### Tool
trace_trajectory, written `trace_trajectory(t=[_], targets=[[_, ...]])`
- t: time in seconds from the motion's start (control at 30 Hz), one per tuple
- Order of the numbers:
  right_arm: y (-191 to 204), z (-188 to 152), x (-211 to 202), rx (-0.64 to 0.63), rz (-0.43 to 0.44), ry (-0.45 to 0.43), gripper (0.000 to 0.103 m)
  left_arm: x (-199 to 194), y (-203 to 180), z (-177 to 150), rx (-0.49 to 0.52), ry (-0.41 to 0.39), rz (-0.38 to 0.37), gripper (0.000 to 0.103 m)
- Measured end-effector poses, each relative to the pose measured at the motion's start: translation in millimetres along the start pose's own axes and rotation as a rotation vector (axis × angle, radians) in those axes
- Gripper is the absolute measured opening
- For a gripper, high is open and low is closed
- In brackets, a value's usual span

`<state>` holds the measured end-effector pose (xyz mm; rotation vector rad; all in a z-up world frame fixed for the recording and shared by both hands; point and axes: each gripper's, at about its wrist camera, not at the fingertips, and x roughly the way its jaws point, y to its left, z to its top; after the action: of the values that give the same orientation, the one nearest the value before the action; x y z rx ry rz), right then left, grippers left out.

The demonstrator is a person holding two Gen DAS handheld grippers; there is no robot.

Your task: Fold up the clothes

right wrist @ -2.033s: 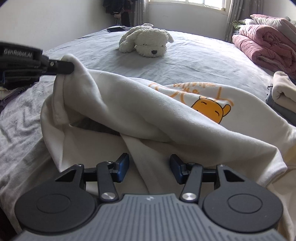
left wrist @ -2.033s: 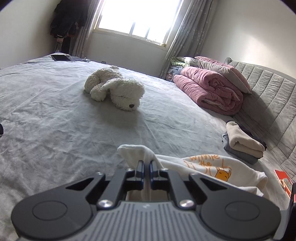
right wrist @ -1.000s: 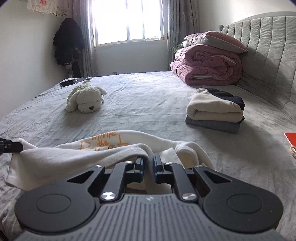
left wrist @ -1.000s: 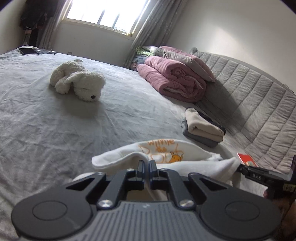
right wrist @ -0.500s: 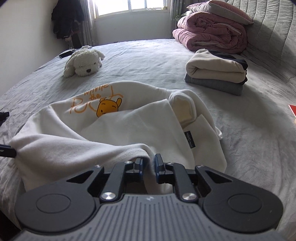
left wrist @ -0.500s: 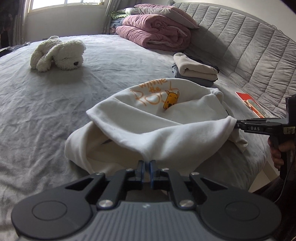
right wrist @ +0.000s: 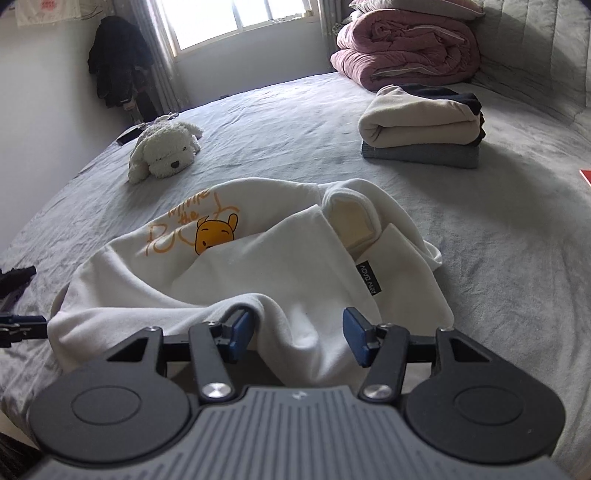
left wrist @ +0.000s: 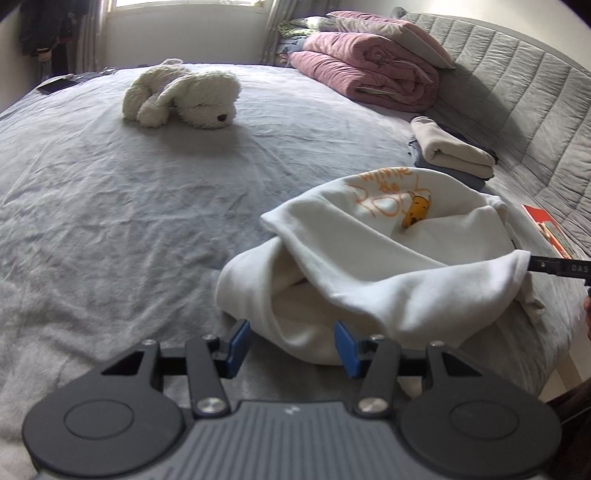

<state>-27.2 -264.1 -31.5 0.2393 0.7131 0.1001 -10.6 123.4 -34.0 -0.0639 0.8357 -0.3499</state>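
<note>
Both the left gripper [left wrist: 291, 345] and right gripper [right wrist: 297, 338] jaws are opening, dropping the cream sweatshirt [right wrist: 258, 273] folded over on the bed [left wrist: 110, 206]; this fold looks done.

Location type: domestic bedroom. Indicators:

- A wide bed [left wrist: 110, 206] with a wrinkled grey sheet fills most of both views.
- A grey quilted headboard [left wrist: 517, 92] runs along the right side of the frame.
- A rolled pink duvet [left wrist: 373, 74] and a pillow [left wrist: 384, 26] lie at the upper right.
- A plush toy dog [left wrist: 184, 94] lies on the sheet, upper centre-left.
- A curtained window [right wrist: 236, 18] sits at the top of the right wrist view.
- Dark garments [right wrist: 114, 59] hang at the upper left.
- A stack of folded clothes [right wrist: 421, 125] rests near the headboard.
</note>
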Motion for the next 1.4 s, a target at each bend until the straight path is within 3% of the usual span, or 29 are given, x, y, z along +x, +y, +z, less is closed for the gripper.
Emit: trace_trajectory(t=[0.23,0.37,0.47,0.53,0.6,0.7,0.97,1.17,1.2,1.27,1.4], targets=[[-17,5,-6,0.141,0.082,0.002,0.058,30,22,1,-0.218,0.068,0.042,0.047],[-19,9,-14,0.146,0.102,-0.031,0.058,38,24,2,-0.259,0.057,0.073,0.039],[-25,14,-15,0.151,0.055,-0.062,0.058,41,25,4,-0.281,0.048,0.097,0.031],[-32,17,-12,0.158,0.004,-0.078,0.058,42,23,6,-0.284,0.036,0.116,0.016],[-36,20,-6,0.155,-0.052,-0.088,0.058,43,20,10,-0.28,0.022,0.141,0.01],[-43,22,6,0.144,-0.117,-0.1,0.058,39,13,15,-0.249,-0.031,0.199,0.008],[-49,30,35,0.141,-0.187,-0.09,0.058,28,2,44,-0.136,-0.186,0.348,0.007],[-47,41,57,0.097,-0.242,-0.092,0.057,32,6,70,-0.139,-0.26,0.424,0.007],[-46,42,61,0.091,-0.252,-0.096,0.05,33,9,74,-0.158,-0.271,0.432,0.007],[-46,47,66,0.094,-0.27,-0.11,0.01,34,14,81,-0.195,-0.291,0.445,0.007],[-46,60,66,0.195,-0.267,-0.159,0.009,31,25,96,-0.279,-0.342,0.465,0.007]])
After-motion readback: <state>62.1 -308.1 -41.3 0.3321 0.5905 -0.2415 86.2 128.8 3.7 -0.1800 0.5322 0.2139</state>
